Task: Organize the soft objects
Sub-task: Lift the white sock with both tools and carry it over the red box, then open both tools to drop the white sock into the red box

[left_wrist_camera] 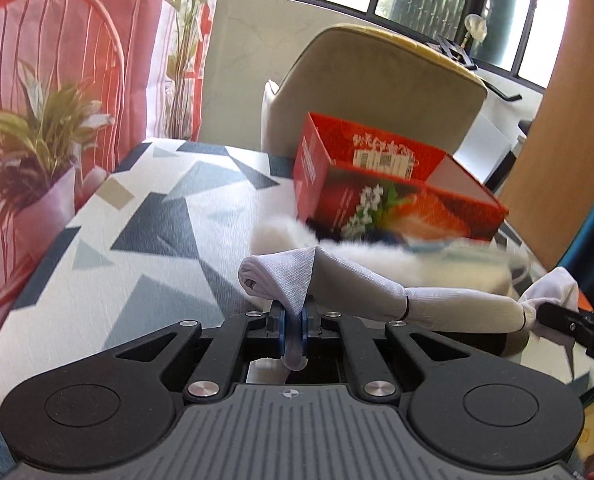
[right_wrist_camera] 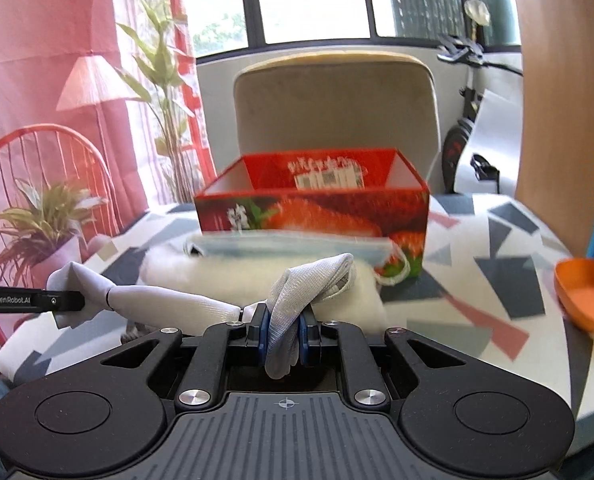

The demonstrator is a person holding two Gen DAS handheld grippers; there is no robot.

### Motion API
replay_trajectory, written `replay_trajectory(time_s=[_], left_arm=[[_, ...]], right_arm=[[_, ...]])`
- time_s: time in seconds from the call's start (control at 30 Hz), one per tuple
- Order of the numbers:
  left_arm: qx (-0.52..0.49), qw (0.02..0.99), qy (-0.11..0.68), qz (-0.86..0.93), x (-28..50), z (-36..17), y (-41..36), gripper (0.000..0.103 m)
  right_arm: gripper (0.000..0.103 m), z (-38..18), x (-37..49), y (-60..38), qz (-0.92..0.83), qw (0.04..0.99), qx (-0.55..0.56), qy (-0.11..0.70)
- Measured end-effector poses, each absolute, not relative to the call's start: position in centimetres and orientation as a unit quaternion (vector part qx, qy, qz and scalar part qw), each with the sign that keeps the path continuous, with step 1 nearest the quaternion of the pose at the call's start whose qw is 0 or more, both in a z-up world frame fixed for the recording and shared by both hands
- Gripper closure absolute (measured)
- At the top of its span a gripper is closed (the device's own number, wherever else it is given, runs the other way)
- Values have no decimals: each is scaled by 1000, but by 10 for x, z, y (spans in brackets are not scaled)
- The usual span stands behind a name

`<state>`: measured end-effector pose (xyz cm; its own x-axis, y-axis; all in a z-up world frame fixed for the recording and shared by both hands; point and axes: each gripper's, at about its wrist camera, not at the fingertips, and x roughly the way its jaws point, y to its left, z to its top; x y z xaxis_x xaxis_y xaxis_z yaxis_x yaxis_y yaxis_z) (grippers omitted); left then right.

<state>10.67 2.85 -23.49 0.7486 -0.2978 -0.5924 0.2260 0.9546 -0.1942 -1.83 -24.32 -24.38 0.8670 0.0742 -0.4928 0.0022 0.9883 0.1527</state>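
Backdrop: pink printed curtain point(right_wrist_camera: 37, 40), windows, beige chair point(right_wrist_camera: 337, 108) behind the table.
Table: geometric-patterned cloth point(left_wrist_camera: 145, 216) covers it.
Box: red open carton point(right_wrist_camera: 317, 204) at the far side.
Fluffy white cloth: point(right_wrist_camera: 201, 272) lies before the box, a face mask point(right_wrist_camera: 281, 246) on it.
Sock: white point(left_wrist_camera: 377, 284), stretched between both claws above the table.
Left gripper: point(left_wrist_camera: 293, 320) clamped tight on one sock end.
Right gripper: point(right_wrist_camera: 283, 328) pinched closed on the other end.
Orange scoop: point(right_wrist_camera: 587, 292) at the table's right edge.

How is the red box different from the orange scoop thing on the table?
The red box is square-cornered with strawberry pictures on its side; the orange scoop is rounded and plain. The box stands in the middle of the table, in front of the chair; the scoop lies near the right edge. Both are open on top.
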Motion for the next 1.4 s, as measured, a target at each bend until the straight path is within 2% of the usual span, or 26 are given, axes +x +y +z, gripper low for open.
replay_trajectory(time_s=[0.27,0.57,0.8,1.03,1.4], left_arm=[[-53,937,313,-145,144,-183,13,95],[-27,938,312,-150,217,-166,-45,95],[14,927,341,-155,285,-180,-95,95],[0,898,406,-170,337,-212,-111,95],[8,887,421,-188,345,-231,-120,95]], right_arm=[[90,-199,35,-261,48,967,46,248],[90,-170,129,-304,29,969,-31,244],[89,-189,216,-335,10,955,-68,290],[90,-225,276,-346,31,929,-83,358],[89,-244,286,-351,20,912,-81,402]])
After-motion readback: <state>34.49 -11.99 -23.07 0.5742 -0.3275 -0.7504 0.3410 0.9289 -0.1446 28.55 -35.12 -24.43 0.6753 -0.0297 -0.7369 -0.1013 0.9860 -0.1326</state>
